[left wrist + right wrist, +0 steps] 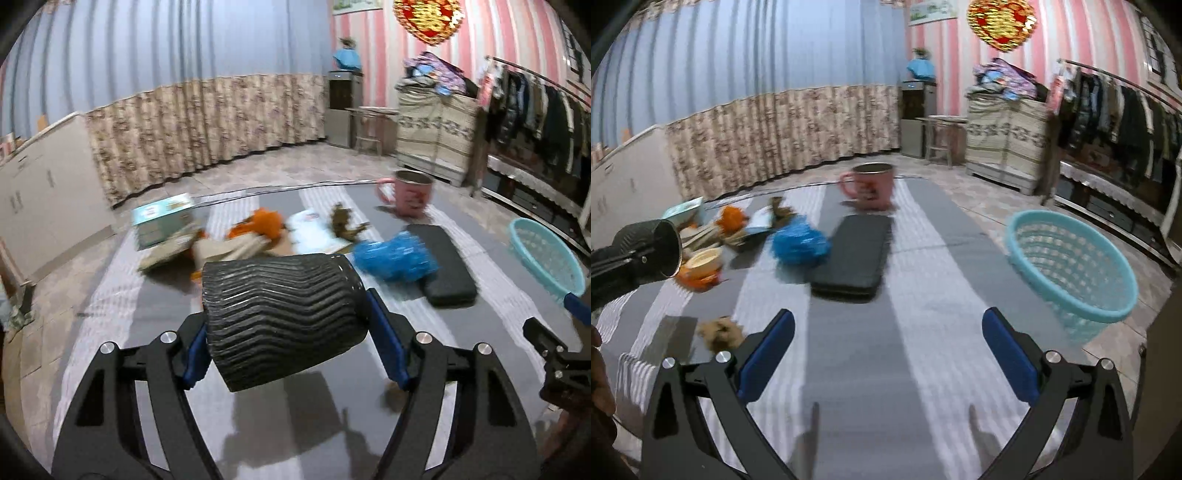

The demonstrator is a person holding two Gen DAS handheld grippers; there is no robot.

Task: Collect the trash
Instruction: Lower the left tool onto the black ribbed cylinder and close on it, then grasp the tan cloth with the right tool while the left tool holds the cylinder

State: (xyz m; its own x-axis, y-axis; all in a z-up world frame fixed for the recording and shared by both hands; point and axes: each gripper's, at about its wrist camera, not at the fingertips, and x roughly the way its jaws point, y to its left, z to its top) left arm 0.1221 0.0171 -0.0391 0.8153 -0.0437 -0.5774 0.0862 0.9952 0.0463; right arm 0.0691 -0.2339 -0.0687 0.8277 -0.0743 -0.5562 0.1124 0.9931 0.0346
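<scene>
The left gripper [288, 325] is clamping a black ribbed cup [284, 321] between its blue pads, holding it on its side above the striped table [110, 317], mouth pointing away toward 1 o'clock. In the right wrist view the same cup [646, 247] is showing at 9 o'clock, its rim bright.

The right gripper [886, 354] is hanging over the cloth with its jaws spread wide and nothing between them.

Trash is lying in a loose heap at the far left of the table (frames are motion-blurred, so some pieces cannot be identified): a small box [162, 221], orange scraps [258, 225], a white wrapper [314, 232], and a crumpled blue bag [395, 258] touching a flat black case [443, 266]. A brown clump [720, 332] is sitting apart, just beside the right gripper's left finger, at 8 o'clock.

A pink mug [871, 188] is standing upright at 12 o'clock beyond the case [853, 258]. A teal basket [1071, 266] is sitting at the table's right edge, at 3 o'clock, tilted toward the cloth.
</scene>
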